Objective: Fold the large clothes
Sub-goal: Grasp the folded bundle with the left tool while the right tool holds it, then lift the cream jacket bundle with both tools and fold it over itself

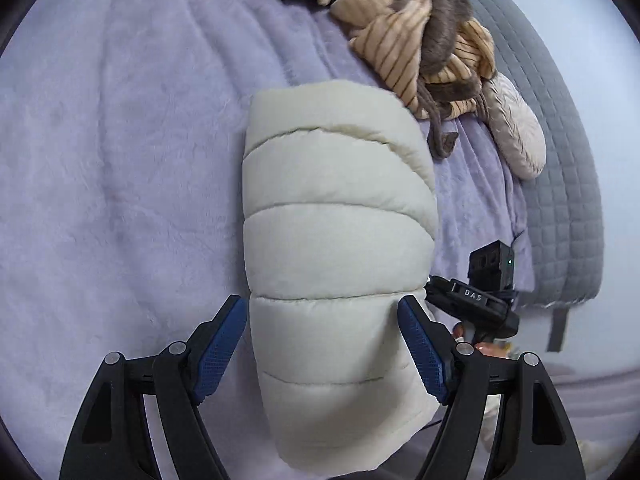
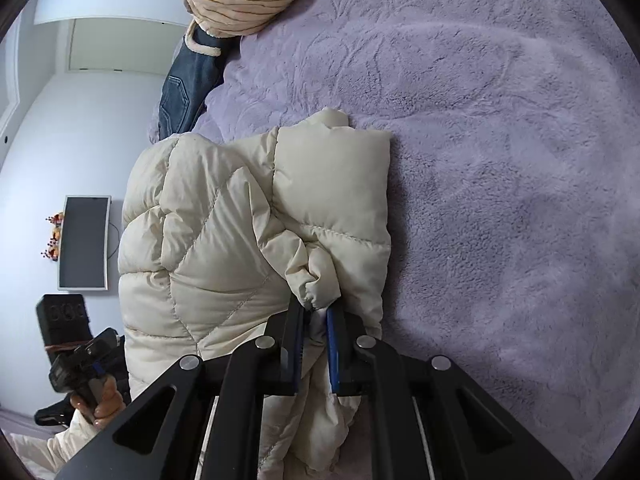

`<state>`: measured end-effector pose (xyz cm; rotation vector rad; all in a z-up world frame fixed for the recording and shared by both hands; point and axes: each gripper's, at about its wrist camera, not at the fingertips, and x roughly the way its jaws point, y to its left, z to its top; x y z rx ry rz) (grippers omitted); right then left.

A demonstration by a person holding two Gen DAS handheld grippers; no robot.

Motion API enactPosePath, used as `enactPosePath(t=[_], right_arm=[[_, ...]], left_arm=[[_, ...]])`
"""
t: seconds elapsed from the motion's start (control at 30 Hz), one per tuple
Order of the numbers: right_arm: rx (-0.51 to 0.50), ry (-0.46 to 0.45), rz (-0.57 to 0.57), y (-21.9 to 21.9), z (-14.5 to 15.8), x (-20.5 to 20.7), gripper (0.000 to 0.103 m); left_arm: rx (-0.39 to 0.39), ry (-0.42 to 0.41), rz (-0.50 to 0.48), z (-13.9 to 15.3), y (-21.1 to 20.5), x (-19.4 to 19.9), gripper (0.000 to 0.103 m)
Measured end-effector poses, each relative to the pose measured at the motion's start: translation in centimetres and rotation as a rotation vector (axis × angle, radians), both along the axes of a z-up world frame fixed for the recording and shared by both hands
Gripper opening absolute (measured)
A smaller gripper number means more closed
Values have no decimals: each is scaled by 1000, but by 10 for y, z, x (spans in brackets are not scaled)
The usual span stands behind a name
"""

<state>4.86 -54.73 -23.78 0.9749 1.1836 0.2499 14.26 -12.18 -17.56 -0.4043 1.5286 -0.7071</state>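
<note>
Two tools flanked one jacket [image 1: 336, 216] on the bed [image 1: 120, 160]: left tool [image 1: 322, 344] spread, straddling it; right tool [image 2: 316, 312] clenched on its cuff [image 2: 316, 290].

A home bedroom here: a bed under a plush lilac blanket [image 2: 500, 140], grey quilted mattress [image 1: 560, 160] at its edge, loose clothes [image 1: 420, 40] heaped near a corner, wall-mounted screen [image 2: 84, 242] opposite.

L gripper [image 1: 322, 344]: jaws wide apart, pointing steeply down, blue pads either side of cream jacket [image 1: 336, 216], pads not pressing | R gripper [image 2: 318, 316]: jaws nearly closed, pinching jacket cuff, angled down | hand [image 2: 102, 400] on L gripper handle seen in R wrist view, cream sleeve below it
</note>
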Motion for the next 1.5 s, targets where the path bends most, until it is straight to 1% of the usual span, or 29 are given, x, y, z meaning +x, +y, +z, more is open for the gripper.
enactPosePath(t=[0.03, 0.07, 0.1, 0.13, 0.2, 0.3, 0.37, 0.4, 0.43, 0.47, 0.53, 0.63, 0.7, 0.8, 0.9, 1.0, 1.07, 1.13, 1.37, 1.5], right_arm=[[1, 1, 0, 0, 0, -1, 10], [0, 2, 0, -1, 1, -3, 10], [-2, 4, 0, 2, 0, 2, 10], [-3, 6, -1, 2, 0, 1, 10], [-6, 10, -3, 5, 1, 7, 10], [-34, 11, -5, 7, 13, 4, 15], [-64, 14, -9, 7, 23, -1, 32], [-75, 11, -17, 6, 28, -5, 61], [-80, 6, -26, 4, 33, -10, 94], [-78, -3, -35, 2, 36, -15, 102], [-55, -25, -46, -1, 41, -25, 103], [-18, -14, -28, 0, 36, -29, 103], [-2, 13, 0, 6, 26, -25, 103], [49, 25, 29, 13, 11, -14, 103], [85, 41, 61, 20, -2, -3, 103], [95, 45, 91, 29, -11, 8, 103], [105, 40, 91, 32, -14, 15, 103], [122, 38, 85, 34, -17, 20, 103], [152, 59, 52, 39, -28, 21, 103], [152, 78, 37, 42, -28, 20, 102]], left_arm=[[-26, 33, -3, -9, -1, 2, 78], [-42, 45, -14, -15, -5, 3, 78], [-40, 43, -26, -20, -11, 2, 83], [-28, 33, -39, -23, -17, 1, 89], [22, 5, -60, -29, -29, -1, 89], [97, -39, -89, -34, -43, -5, 89], [119, -61, -91, -34, -45, -8, 89], [125, -71, -90, -33, -46, -9, 89], [130, -79, -88, -33, -47, -10, 89], [135, -84, -86, -33, -48, -11, 92], [148, -99, -87, -34, -51, -11, 92], [161, -118, -96, -34, -52, -11, 92], [168, -130, -102, -33, -53, -10, 93], [168, -139, -104, -33, -60, -9, 94], [156, -133, -101, -38, -59, -8, 96], [146, -120, -95, -44, -56, -7, 97], [147, -115, -87, -47, -57, -7, 100], [151, -118, -85, -48, -60, -6, 100], [214, -178, -95, -42, -77, -11, 100], [251, -217, -106, -35, -85, -12, 100]])
